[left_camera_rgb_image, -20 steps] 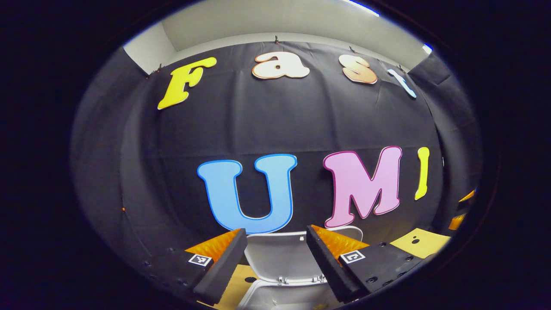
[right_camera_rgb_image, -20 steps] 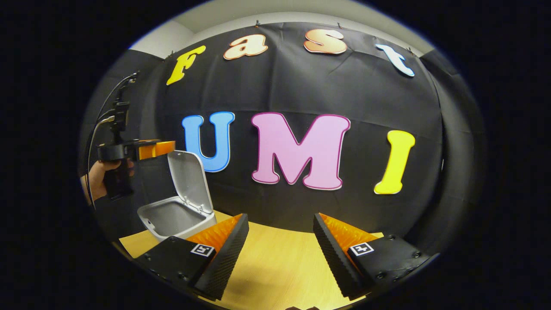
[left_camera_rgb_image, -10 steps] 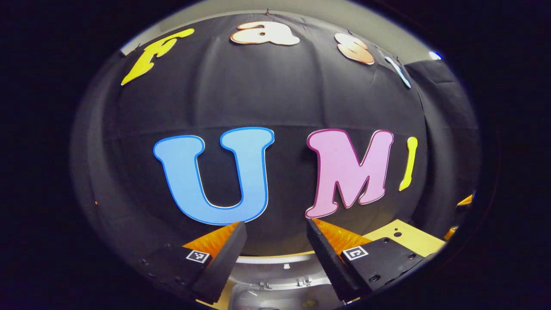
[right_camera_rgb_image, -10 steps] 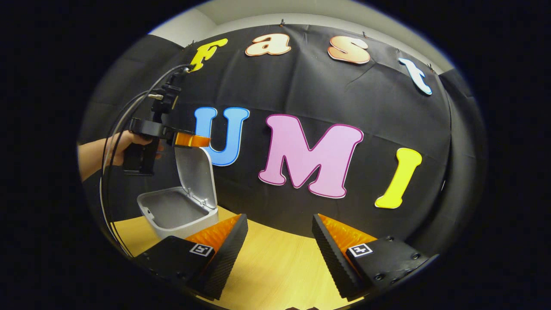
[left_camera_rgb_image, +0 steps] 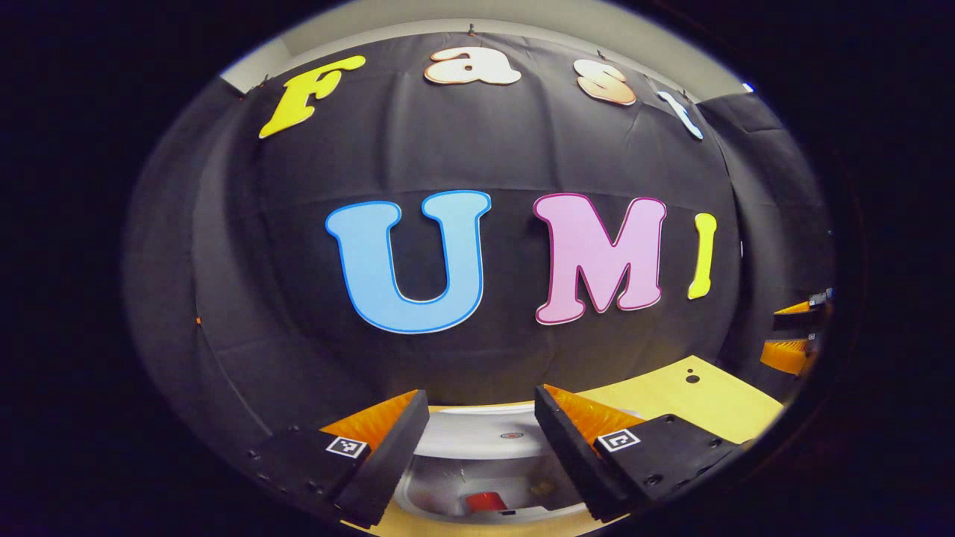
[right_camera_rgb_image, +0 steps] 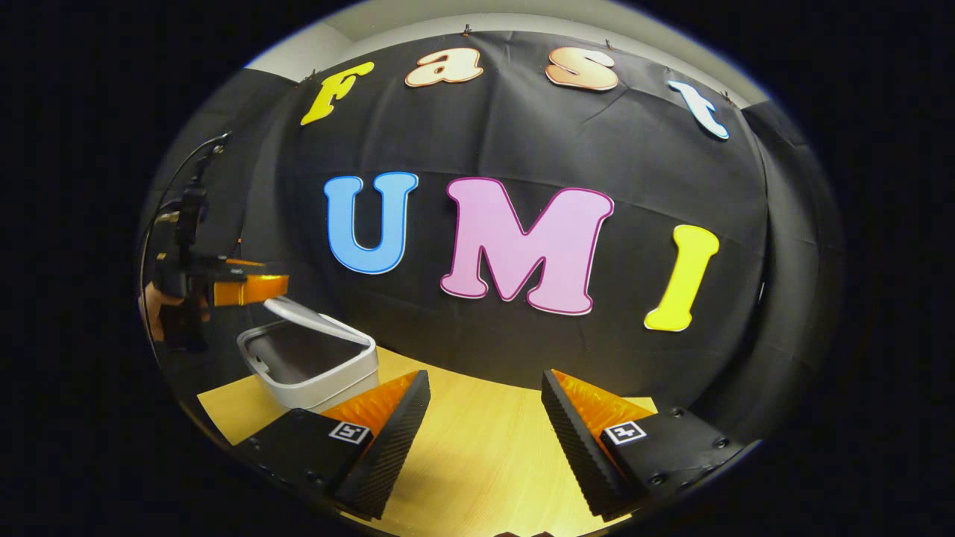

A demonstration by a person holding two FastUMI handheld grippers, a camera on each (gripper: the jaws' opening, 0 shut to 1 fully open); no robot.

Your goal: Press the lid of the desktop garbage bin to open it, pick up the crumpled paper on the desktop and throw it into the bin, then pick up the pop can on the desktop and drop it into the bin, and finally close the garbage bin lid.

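Lid of the bin is now almost down, tilted only a little over the opening, because your left gripper lies just above its raised edge and pushes it closed. In the left gripper view the left gripper is spread open and grasps nothing; below and between its fingers you see the bin's inside, with the red pop can at the bottom. I cannot make out the crumpled paper there. Your right gripper waits well apart from the bin, over the bare desktop, also open and empty. Half a second ago the lid stood nearly upright and your left gripper was at its top edge; since then it has come down with the lid.
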